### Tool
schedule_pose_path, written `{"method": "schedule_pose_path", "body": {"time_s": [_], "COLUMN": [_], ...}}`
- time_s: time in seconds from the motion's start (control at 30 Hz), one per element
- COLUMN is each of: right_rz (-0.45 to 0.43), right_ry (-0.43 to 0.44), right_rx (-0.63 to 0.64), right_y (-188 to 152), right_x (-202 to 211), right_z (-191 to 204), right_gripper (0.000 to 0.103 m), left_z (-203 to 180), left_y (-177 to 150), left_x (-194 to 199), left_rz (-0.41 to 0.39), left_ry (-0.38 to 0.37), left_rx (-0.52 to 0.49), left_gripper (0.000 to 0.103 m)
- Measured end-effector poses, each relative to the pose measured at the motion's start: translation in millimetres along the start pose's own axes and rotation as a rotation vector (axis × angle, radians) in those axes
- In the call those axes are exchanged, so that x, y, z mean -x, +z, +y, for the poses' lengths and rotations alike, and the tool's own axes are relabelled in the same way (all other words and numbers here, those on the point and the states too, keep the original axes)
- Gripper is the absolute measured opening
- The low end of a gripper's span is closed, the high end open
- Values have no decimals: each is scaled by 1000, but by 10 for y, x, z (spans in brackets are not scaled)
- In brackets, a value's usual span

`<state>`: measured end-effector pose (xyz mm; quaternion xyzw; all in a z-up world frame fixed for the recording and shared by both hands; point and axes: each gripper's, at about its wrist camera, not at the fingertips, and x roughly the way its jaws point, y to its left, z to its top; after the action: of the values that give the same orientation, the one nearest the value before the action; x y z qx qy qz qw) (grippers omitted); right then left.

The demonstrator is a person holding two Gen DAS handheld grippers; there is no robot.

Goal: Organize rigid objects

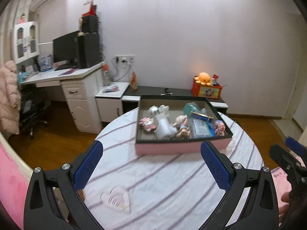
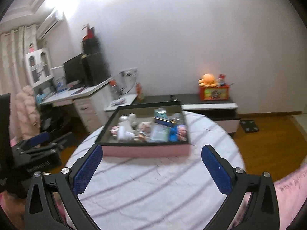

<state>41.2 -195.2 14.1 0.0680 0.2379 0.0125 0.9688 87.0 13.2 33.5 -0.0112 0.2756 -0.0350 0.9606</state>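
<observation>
The left gripper (image 1: 151,164) hangs over the striped cloth (image 1: 163,182) with its jaws spread wide and nothing between them. Ahead, on the round table, sits the pink tray (image 1: 172,147), crowded with small items: a white bottle (image 1: 163,126), a figurine (image 1: 181,122), a blue packet (image 1: 201,128). They look light, hard and probably slick; narrow middles seem the best holds. The right gripper (image 2: 151,164) also stands wide apart, empty.

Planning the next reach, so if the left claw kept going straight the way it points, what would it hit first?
Probably the pink front wall of the tray on the striped cloth; the left claw is open and empty, though depth is uncertain.
</observation>
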Motion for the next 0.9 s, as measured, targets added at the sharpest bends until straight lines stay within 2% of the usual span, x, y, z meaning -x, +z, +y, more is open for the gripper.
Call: {"method": "schedule_pose_path", "body": {"time_s": [0.07,0.17,0.37,0.63,0.9], "right_rz": [-8,-13,-46,-7,-11], "right_ry": [-33,-52,-37,-11,-16], "right_rx": [-27,-2,15,8,21], "right_y": [-145,-268,-261,-397,-424], "right_x": [135,315,479,395,421], "right_z": [-50,-49,31,80,127], "right_gripper": [103,103,103,103,103], "left_z": [3,-6,10,104,119], "left_y": [-121,-287,-529,-559,-579], "left_x": [154,344,587,662,602], "left_rz": [-8,-20,-19,-24,-10], "left_ry": [17,19,12,27,10], "left_rx": [11,9,-6,20,13], "left_gripper": [103,103,103,103,103]}}
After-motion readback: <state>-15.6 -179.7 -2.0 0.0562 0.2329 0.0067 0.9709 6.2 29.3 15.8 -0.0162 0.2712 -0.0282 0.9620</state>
